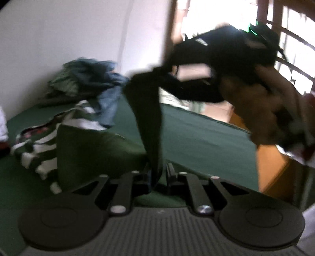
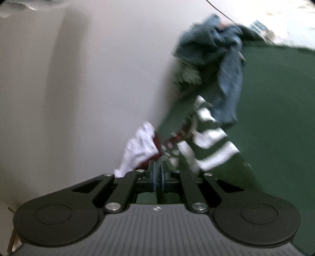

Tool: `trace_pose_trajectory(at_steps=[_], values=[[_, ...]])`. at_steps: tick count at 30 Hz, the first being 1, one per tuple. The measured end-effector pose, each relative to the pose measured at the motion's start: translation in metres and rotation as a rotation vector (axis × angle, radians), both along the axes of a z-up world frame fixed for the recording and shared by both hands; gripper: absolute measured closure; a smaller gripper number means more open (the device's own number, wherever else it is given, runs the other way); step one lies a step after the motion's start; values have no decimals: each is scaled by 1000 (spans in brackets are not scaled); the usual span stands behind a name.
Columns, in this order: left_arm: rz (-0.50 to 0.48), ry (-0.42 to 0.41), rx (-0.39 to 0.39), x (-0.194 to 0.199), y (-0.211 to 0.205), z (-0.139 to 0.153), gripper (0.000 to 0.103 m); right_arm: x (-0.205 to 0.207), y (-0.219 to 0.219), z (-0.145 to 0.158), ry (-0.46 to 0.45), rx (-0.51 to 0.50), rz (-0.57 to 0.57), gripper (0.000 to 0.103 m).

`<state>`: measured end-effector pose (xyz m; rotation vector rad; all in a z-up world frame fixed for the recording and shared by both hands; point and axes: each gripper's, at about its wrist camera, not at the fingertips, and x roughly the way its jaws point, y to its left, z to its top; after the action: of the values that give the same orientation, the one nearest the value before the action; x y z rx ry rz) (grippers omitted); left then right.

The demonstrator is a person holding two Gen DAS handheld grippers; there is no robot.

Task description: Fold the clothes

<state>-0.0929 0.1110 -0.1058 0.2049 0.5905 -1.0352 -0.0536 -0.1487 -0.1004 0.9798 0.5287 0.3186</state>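
Note:
A long black garment [image 1: 145, 118] stretches from my left gripper [image 1: 159, 174] at the bottom of the left wrist view up to my right gripper [image 1: 167, 67]. The lower end of the cloth sits between the left jaws, which stand narrowly apart around it. The right gripper, held by a person's hand [image 1: 261, 110], pinches the upper end. In the right wrist view the right gripper [image 2: 158, 173] has its blue pads [image 2: 154, 177] almost touching, and the black cloth itself does not show there. Everything is motion-blurred.
A green sheet [image 1: 206, 141] covers the bed. On it lie a folded dark green garment [image 1: 94, 149], a green-and-white striped one [image 1: 39, 149] [image 2: 212, 141], blue jeans [image 1: 106, 92] [image 2: 228, 82] and a white cloth [image 2: 137, 149]. A pale wall [image 2: 78, 78] is behind; window [image 1: 216, 11] and wooden floor [image 1: 271, 167] right.

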Motion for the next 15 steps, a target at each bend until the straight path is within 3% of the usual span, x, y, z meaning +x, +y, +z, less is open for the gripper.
trace_pose_trajectory(at_steps=[4, 8, 12, 15], values=[[-23, -35, -24, -5, -4, 11, 84, -3, 5, 17, -64, -46, -32, 97], [45, -68, -51, 2, 10, 19, 63, -14, 1, 27, -107, -83, -68, 97], [126, -16, -59, 19, 29, 18, 66, -29, -3, 32, -135, -97, -108, 97], [60, 29, -76, 13, 40, 26, 70, -36, -2, 37, -158, -105, -127, 97]])
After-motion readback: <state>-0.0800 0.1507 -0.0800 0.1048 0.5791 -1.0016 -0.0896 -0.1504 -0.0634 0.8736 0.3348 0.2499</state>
